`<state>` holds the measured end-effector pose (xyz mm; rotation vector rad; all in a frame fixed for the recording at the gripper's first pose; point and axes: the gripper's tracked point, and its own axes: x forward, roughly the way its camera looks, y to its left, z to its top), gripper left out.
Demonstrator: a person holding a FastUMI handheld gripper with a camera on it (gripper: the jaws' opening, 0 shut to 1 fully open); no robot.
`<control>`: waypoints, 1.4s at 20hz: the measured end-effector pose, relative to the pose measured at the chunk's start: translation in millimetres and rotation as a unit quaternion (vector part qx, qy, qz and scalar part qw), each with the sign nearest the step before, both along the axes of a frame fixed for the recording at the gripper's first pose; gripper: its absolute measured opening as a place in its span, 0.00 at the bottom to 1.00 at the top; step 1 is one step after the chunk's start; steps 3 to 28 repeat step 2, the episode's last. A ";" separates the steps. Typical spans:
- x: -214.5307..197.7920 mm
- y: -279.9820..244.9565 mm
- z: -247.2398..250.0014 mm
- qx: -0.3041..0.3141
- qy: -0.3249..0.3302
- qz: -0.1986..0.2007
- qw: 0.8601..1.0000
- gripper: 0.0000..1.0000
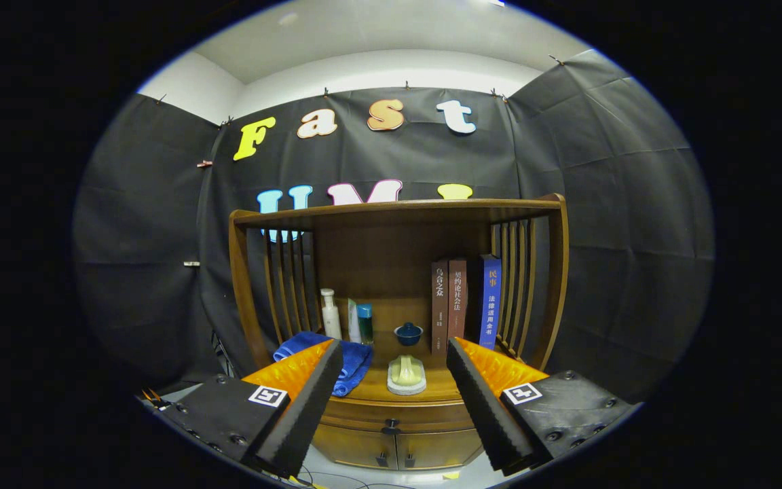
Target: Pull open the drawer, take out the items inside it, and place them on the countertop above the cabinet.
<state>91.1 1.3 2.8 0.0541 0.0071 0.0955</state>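
A wooden cabinet stands ahead with a countertop (432, 390) under a slatted shelf frame. Below the counter's front edge runs a shut drawer (364, 414) with a small dark knob (391, 427); two little doors (398, 448) sit under it. My gripper (391, 356) is open, its fingers spread wide, held a short way in front of the cabinet at counter height, with nothing between them. The drawer's contents are hidden.
On the counter lie a folded blue towel (354, 363) at the left, a pale scrub brush (406, 375) in the middle, and a small blue lidded cup (408, 333) behind it. White and teal bottles (330, 314) stand at the back left, three books (466, 305) at the right.
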 end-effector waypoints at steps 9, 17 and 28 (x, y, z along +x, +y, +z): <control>-0.1 -0.1 -0.2 -0.001 0.001 0.000 1.000 1.00; -0.1 -0.1 -0.2 -0.001 0.001 0.000 1.000 1.00; -0.1 -0.1 -0.2 -0.001 0.001 0.000 1.000 1.00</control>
